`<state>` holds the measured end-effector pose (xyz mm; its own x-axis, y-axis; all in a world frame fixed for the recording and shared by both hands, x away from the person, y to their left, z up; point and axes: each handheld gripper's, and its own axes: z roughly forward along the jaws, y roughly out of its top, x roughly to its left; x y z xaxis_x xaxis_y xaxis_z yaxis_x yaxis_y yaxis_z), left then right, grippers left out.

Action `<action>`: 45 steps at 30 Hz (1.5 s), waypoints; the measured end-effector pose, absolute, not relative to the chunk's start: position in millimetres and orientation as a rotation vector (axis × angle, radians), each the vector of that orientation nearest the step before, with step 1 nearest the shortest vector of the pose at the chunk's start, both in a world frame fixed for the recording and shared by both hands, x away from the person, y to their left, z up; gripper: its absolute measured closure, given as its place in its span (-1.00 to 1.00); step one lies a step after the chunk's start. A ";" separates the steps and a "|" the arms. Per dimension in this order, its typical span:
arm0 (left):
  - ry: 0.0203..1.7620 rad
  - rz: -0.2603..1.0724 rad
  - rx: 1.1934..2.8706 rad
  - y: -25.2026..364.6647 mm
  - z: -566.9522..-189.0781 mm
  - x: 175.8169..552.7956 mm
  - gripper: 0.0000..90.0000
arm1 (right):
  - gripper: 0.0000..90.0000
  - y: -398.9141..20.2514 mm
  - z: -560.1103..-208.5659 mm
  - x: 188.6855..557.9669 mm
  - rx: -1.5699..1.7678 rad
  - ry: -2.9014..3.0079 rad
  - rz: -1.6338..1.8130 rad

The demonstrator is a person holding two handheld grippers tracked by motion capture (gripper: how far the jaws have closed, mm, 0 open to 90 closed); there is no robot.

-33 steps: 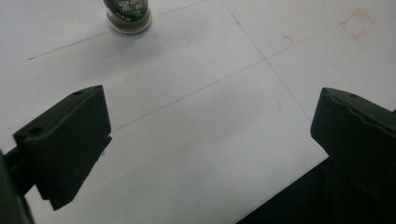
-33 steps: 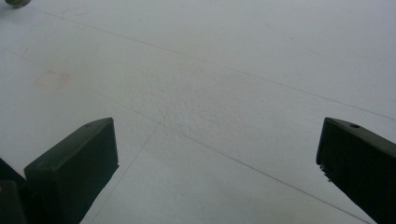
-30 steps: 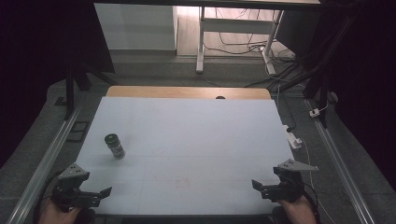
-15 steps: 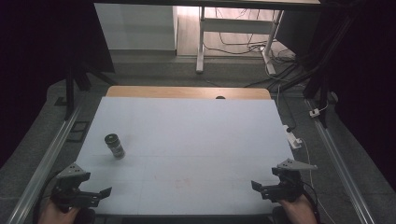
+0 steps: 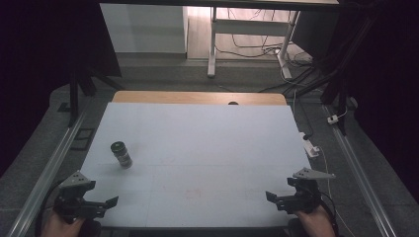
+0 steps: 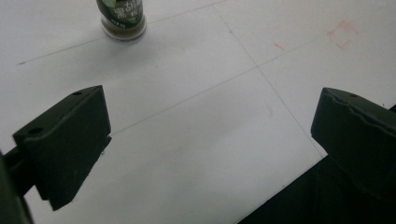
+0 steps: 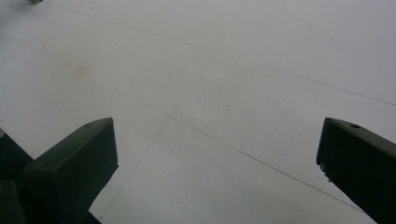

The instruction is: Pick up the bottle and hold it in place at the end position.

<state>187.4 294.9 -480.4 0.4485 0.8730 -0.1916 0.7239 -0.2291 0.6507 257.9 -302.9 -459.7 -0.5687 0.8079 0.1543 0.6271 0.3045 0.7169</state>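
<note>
Jar untouched; left gripper wide, empty

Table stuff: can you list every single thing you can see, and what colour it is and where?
jar: one, dark with a green label, upright on the table's left side
table: one, white top with a wooden far edge, in the middle
white plug block: one, just off the table's right edge
cables: several, dark, on the floor beyond the table
left gripper: one, black, open, near left corner
right gripper: one, black, open, near right corner
</note>
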 end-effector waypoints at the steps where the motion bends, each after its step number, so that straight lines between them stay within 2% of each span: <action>1: 1.336 0.278 2.013 294.9 -480.3 187.3 -1.00 | -1.00 -302.7 -459.7 258.0 1.314 2.339 1.116; 26: 1.272 0.305 1.988 293.4 -480.7 203.5 -1.00 | -1.00 -299.8 -461.5 260.3 1.301 2.390 1.085; 45: 1.224 0.307 1.949 290.6 -489.9 233.6 -1.00 | -1.00 -298.1 -462.1 261.1 1.301 2.413 1.070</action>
